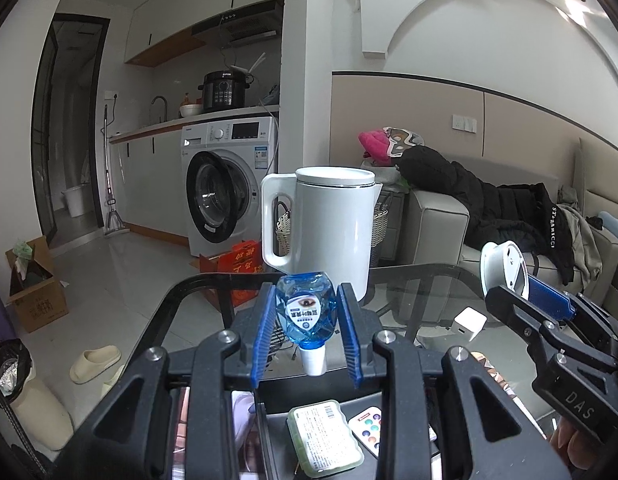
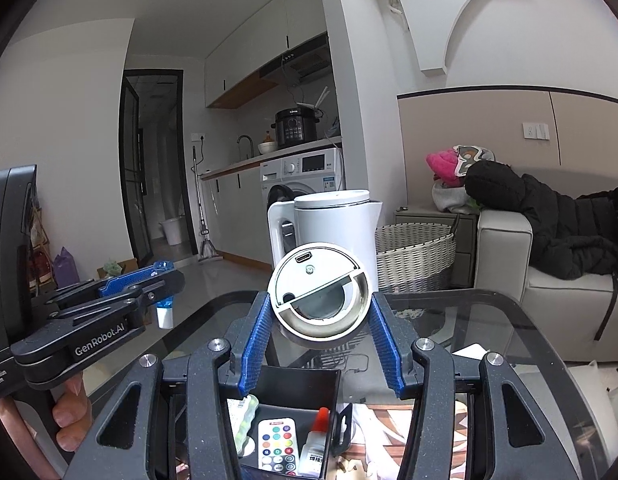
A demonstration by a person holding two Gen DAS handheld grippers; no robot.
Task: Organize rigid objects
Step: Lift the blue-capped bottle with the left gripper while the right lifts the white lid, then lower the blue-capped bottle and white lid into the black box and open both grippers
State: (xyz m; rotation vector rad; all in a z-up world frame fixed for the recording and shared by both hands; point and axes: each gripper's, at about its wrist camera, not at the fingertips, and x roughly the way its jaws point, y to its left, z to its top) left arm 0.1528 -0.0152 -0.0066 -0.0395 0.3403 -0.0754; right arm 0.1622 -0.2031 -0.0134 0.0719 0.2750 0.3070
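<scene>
Background's pretty lived-in. Straight ahead past the gripper there's a white electric kettle (image 1: 321, 232) standing upright on the glass table (image 1: 421, 280), handle to the left. Further back on the left, a front-load washing machine (image 1: 229, 184) with its door hanging open, and a black pressure cooker (image 1: 224, 90) on the counter above it. Down on the floor to the left, a cardboard box (image 1: 35, 284) and a beige slipper (image 1: 95, 362). Off to the right, a grey sofa (image 2: 549, 280) with a black jacket (image 2: 549, 216) draped over it, and a woven basket (image 2: 415, 252) beside the sofa.
</scene>
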